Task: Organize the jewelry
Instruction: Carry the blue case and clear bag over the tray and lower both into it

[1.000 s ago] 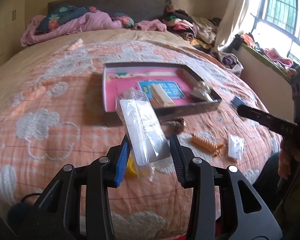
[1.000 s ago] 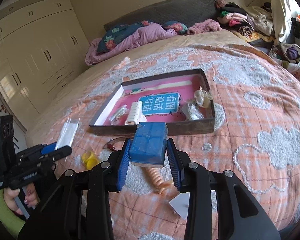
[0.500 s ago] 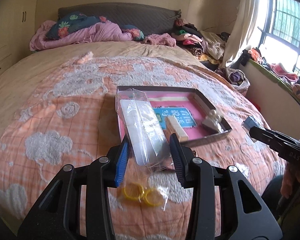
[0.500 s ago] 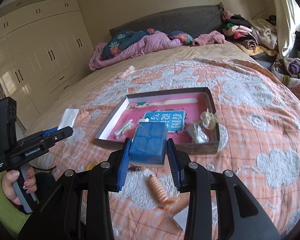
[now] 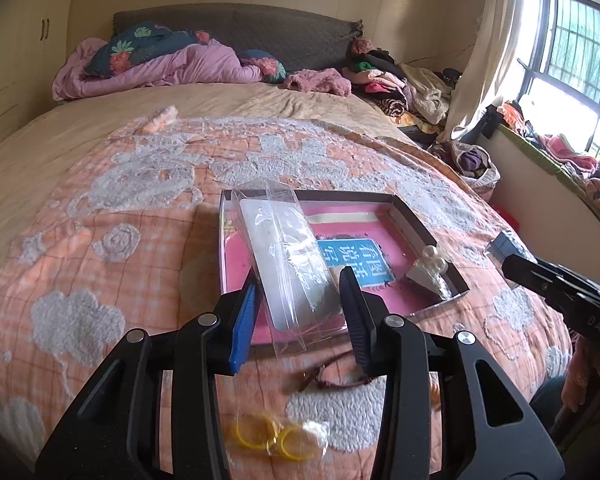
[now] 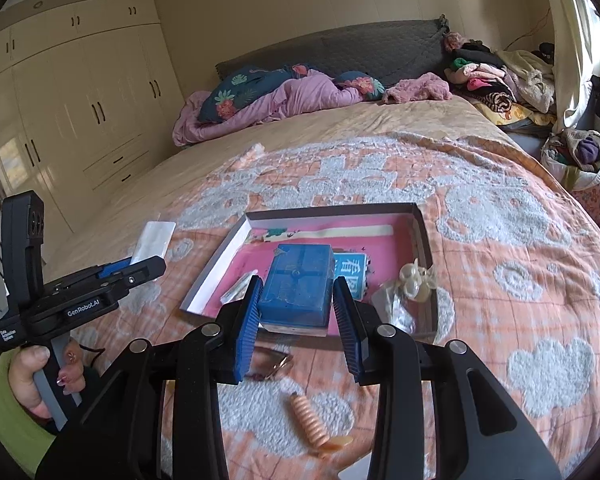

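Both of my claws have risen and carried their loads toward the tray since a second ago.

Left wrist view: my left gripper (image 5: 300,300) is pinching a clear plastic packet (image 5: 286,256) with a white card inside, held up in front of the pink-lined tray (image 5: 428,236). Below the claw, on the bedspread (image 5: 100,240), lie yellow rings (image 5: 276,438) in a bag and a reddish bracelet (image 5: 332,376).

Right wrist view: my right gripper (image 6: 298,304) clamps a small blue box (image 6: 300,284), hovering just over the tray's near wall (image 6: 424,232). An orange spiral hair tie (image 6: 310,420) lies under the claw.

I judge this the carry step; next I must bring each load clear of the near wall, lower it onto free pink lining, then release.
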### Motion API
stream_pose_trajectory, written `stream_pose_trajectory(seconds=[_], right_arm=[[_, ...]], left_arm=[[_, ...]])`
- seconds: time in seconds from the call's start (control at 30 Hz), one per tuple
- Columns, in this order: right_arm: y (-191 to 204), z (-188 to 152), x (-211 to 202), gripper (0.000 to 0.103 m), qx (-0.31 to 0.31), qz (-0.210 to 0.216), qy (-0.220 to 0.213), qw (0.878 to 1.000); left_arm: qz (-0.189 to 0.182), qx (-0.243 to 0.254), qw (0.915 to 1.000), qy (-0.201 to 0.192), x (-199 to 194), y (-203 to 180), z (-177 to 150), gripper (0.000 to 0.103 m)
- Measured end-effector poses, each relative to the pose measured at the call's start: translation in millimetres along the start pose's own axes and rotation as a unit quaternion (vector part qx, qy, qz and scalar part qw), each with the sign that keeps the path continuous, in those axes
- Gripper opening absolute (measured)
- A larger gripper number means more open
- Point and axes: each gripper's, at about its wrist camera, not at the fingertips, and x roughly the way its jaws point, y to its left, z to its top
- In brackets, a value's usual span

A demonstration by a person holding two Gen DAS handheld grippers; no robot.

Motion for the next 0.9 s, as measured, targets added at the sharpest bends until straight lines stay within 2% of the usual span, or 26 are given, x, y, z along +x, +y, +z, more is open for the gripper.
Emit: stream_pose_trajectory(seconds=[0.33, 0.9], right_arm=[[-15.0, 16.9, 29.1, 0.035, 0.011, -0.020, 0.008, 1.000], [-22.1, 16.7, 81.7, 0.035, -0.005, -0.014, 0.044, 0.999]], left_arm=[[-0.005, 0.002, 0.9999, 0.014, 28.8, -2.1, 13.3, 0.032], [0.006, 0.012, 0.9979, 0.063, 78.2, -4.9, 1.0, 0.032]])
